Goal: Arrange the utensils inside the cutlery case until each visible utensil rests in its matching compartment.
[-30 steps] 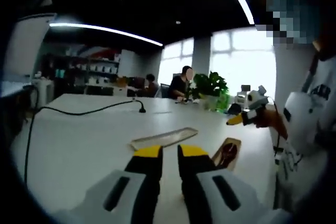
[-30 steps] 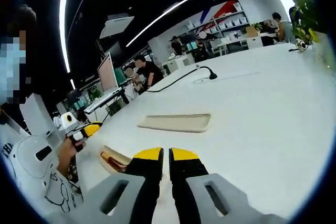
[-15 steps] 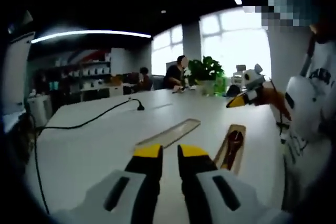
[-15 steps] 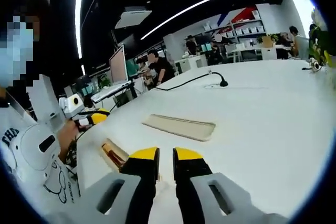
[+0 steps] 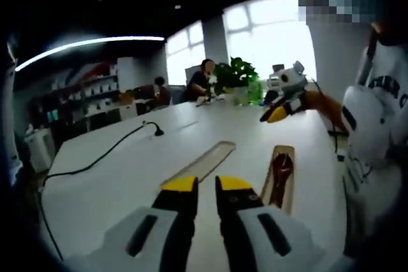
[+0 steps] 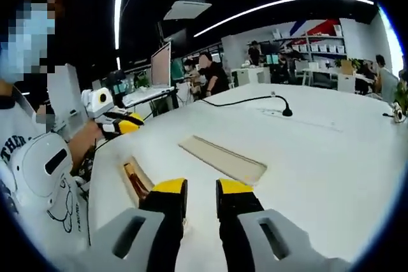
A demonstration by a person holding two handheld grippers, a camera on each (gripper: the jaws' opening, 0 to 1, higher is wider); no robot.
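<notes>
A long, flat tan tray lies on the white table ahead of my left gripper. Its yellow-tipped jaws stand close together with nothing between them. Just to its right is a narrow wooden case holding a dark red utensil. In the right gripper view the tan tray lies ahead and the case sits left of my right gripper, whose jaws are slightly parted and empty. Both grippers hover above the table, short of the trays. The right gripper and the left gripper each appear in the other's view.
A black cable ends in a small gooseneck stand, also seen further back on the table. A green plant stands at the far end. People sit at desks behind. The person holding the grippers stands at the table edge.
Both views have swung and dipped toward the table, so the trays look closer. The right gripper's jaws have parted a little. The left jaws keep the same narrow gap.
</notes>
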